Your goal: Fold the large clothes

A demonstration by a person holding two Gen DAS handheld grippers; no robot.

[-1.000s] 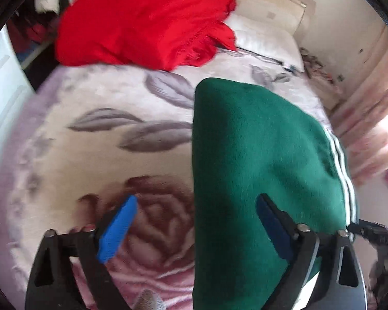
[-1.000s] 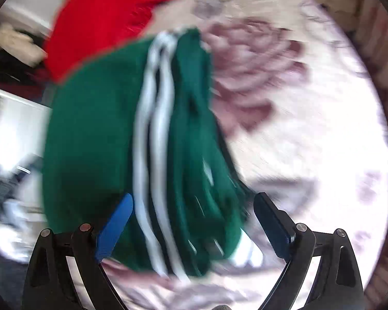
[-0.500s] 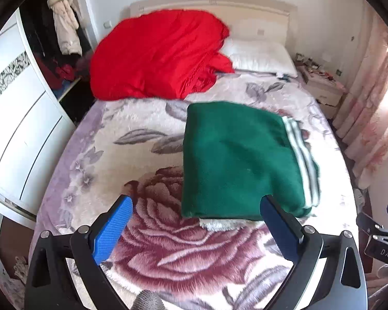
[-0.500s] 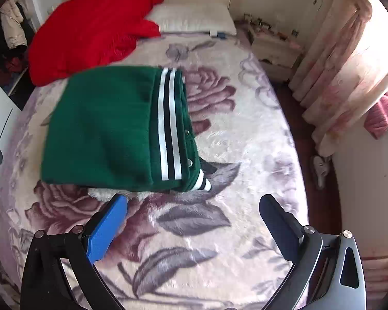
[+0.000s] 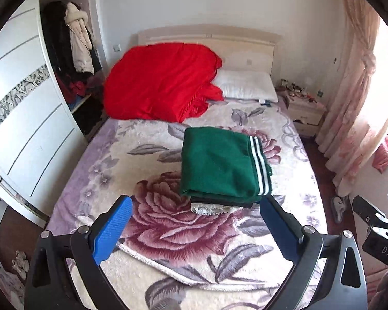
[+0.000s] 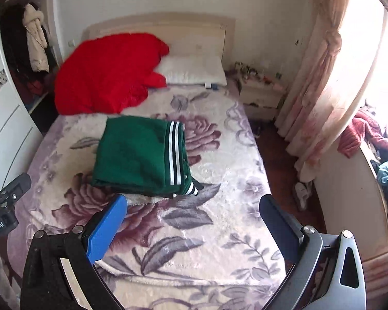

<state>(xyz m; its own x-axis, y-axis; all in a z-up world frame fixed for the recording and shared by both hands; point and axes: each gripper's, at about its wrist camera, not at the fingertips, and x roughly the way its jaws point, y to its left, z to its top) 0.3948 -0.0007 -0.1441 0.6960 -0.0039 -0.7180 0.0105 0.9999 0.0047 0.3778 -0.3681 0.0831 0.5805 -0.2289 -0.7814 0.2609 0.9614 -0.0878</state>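
Left gripper (image 5: 195,222): jaws wide, nothing between them. Right gripper (image 6: 192,221): jaws wide, having just been opening, nothing between them. One folded green garment (image 5: 219,165) lies on the bed (image 5: 142,232) ahead of both grippers, clear of the fingertips, its long axis running away from them and its white-striped edge on the right. Beyond it: one red blanket (image 5: 160,80), one pillow (image 5: 245,86). Only the right view shows a clothes heap (image 6: 370,134) by the window, far right.
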